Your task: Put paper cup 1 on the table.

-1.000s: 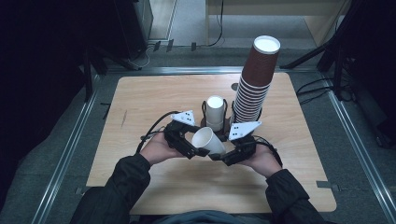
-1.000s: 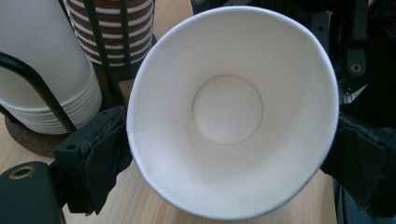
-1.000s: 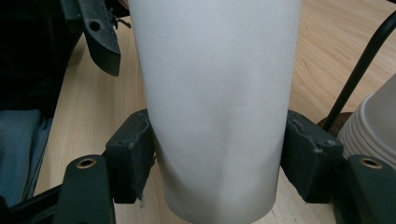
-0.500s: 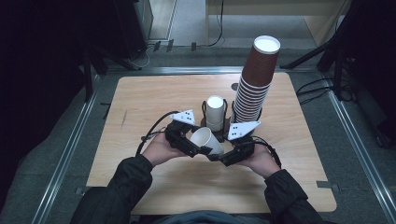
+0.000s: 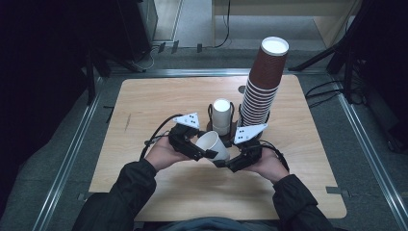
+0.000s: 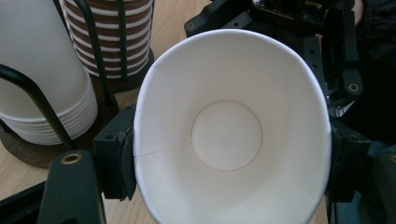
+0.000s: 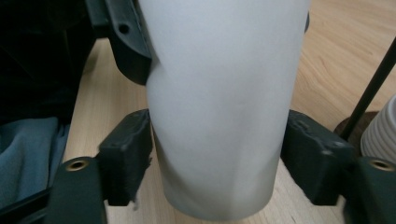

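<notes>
Hands are meeting low over the near middle of the wooden table (image 5: 144, 101), each carrying 1 gripper, with a white paper cup (image 5: 212, 146) lying on its side between them. The left gripper (image 5: 204, 153) is grasping the cup at its mouth: seen from the left gripper view, the cup (image 6: 229, 135) is facing the camera, its rim squeezed into an oval by the pads at both sides, and those jaws have just been closing on it. The right gripper (image 5: 222, 162) is sitting around the cup's base end; its jaws have just been opening, and from the right gripper view the cup (image 7: 219, 107) is standing between the 2 pads, the left pad seeming to touch the wall while the right one is showing a thin gap.

Behind the cup, a short stack of white cups (image 5: 222, 115) is sitting in a black wire holder (image 5: 210, 111), and a tall stack of brown cups (image 5: 263, 82) is rising just to its right.
</notes>
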Available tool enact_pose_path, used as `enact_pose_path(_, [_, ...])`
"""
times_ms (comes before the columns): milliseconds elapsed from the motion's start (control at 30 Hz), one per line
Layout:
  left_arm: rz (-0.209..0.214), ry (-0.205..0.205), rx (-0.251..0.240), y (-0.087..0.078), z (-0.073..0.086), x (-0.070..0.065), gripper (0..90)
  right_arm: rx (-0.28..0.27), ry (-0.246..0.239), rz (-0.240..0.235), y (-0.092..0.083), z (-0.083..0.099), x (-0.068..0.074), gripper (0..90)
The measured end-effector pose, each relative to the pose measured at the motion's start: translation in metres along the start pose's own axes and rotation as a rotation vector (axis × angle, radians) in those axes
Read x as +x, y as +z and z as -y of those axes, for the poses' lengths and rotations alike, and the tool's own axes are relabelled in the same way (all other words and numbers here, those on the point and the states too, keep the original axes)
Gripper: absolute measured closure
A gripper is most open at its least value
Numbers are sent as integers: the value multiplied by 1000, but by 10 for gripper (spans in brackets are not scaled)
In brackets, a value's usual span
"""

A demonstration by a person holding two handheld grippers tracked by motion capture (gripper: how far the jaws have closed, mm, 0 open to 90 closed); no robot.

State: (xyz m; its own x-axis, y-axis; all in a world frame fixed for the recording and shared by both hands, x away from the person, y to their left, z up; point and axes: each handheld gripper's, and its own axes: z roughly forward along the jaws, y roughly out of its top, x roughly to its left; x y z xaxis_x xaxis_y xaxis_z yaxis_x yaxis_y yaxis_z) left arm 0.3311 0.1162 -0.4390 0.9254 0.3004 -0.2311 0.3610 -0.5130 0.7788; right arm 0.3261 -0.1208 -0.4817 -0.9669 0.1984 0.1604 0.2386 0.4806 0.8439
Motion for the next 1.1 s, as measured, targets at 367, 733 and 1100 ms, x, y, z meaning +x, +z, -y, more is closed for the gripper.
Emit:
enact_pose_path(367, [-52,7,19,-7,2,5,233,34,12,30,-4,2,-3,240])
enact_pose_path(733, [-98,18,59,-13,4,10,233,43,63,74,-16,5,-5,250])
enact_pose_path(1100, [-144,4,88,-20,7,19,233,40,80,114,-24,9,-7,265])
